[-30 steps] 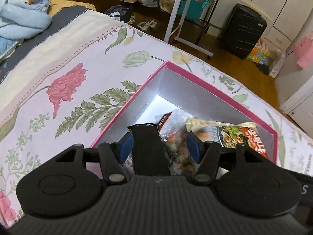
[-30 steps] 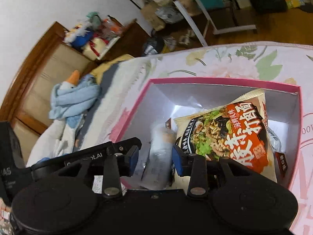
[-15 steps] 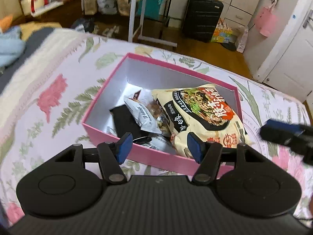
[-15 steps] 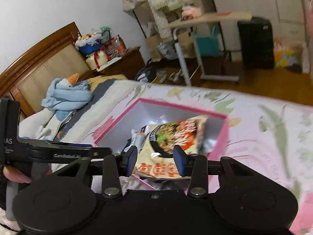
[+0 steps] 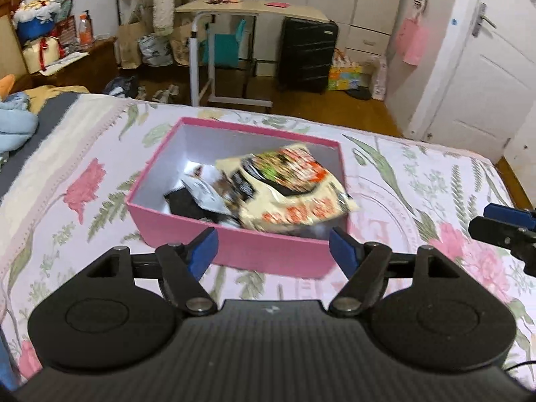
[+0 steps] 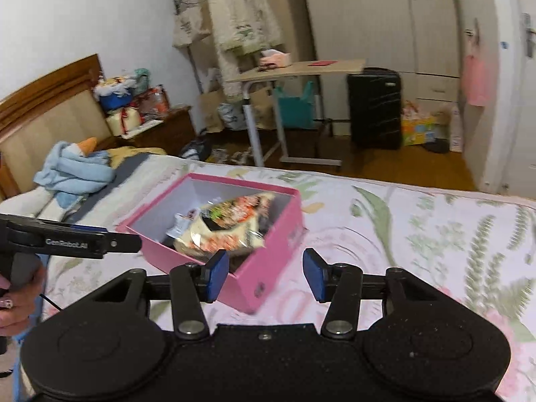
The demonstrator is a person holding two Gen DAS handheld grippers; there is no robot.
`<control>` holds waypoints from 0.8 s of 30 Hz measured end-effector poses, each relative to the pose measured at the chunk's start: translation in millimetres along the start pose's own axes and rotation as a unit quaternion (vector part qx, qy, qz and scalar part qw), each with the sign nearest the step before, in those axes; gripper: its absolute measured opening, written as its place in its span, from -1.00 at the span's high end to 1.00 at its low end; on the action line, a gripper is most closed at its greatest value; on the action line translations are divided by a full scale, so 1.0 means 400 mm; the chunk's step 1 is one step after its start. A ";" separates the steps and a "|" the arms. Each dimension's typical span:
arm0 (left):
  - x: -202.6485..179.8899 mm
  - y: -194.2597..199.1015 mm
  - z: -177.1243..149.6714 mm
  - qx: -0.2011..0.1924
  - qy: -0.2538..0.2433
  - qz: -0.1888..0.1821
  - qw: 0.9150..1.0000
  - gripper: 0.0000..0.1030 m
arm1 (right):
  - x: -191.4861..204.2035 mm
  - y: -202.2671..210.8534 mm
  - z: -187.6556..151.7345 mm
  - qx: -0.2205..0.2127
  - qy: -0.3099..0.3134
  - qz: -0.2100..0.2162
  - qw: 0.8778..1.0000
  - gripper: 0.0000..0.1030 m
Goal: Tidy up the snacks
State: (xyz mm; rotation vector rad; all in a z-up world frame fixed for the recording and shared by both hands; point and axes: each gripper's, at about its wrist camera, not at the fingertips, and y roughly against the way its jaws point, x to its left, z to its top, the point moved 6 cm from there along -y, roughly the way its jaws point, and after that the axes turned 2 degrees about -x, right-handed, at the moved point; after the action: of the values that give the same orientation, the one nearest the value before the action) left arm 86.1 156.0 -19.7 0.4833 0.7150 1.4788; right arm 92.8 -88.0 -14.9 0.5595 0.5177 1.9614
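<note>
A pink box stands on the floral bedspread and also shows in the right wrist view. A large noodle packet lies on top of smaller snack packets inside it; the noodle packet shows in the right wrist view too. My left gripper is open and empty, held back from the box's near wall. My right gripper is open and empty, above the box's near right corner. The right gripper's tip shows at the left wrist view's right edge.
The floral bedspread stretches around the box. A blue plush toy lies by the wooden headboard. Beyond the bed stand a rolling side table, a black suitcase, a cluttered nightstand and white wardrobes.
Both grippers have pulled up and back out of the box, empty. The black packet that was between the left fingers and the clear packet between the right fingers now lie in the box.
</note>
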 end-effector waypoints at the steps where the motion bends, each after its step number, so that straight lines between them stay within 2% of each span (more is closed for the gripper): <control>1: -0.009 0.003 -0.009 0.002 -0.002 -0.004 1.000 -0.42 | -0.009 0.014 -0.007 0.002 -0.002 -0.009 1.000 -0.07; 8: -0.061 0.027 -0.056 0.004 -0.029 -0.012 0.999 -0.43 | -0.039 0.091 -0.055 -0.001 -0.004 -0.047 0.999 -0.14; 11: -0.084 0.037 -0.069 0.004 -0.041 -0.015 0.999 -0.46 | -0.048 0.111 -0.081 0.000 -0.011 -0.055 0.998 -0.27; 18: -0.136 0.049 -0.100 -0.002 -0.061 -0.032 0.998 -0.70 | -0.044 0.140 -0.122 -0.013 0.008 -0.081 0.997 -0.35; 21: -0.160 0.053 -0.114 -0.004 -0.073 -0.038 0.997 -0.83 | -0.044 0.152 -0.131 -0.017 0.012 -0.084 0.996 -0.51; 23: -0.174 0.058 -0.122 -0.008 -0.082 -0.033 0.996 -0.86 | -0.049 0.158 -0.134 -0.023 0.008 -0.090 0.996 -0.83; 24: -0.180 0.059 -0.124 -0.010 -0.087 -0.031 0.996 -0.89 | -0.052 0.163 -0.135 -0.031 0.004 -0.096 0.995 -0.87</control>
State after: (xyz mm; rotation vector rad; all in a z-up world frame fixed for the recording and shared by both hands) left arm 38.4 79.7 -29.0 0.5619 0.5721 1.3672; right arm 23.9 -140.2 -24.1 0.4462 0.4951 1.7918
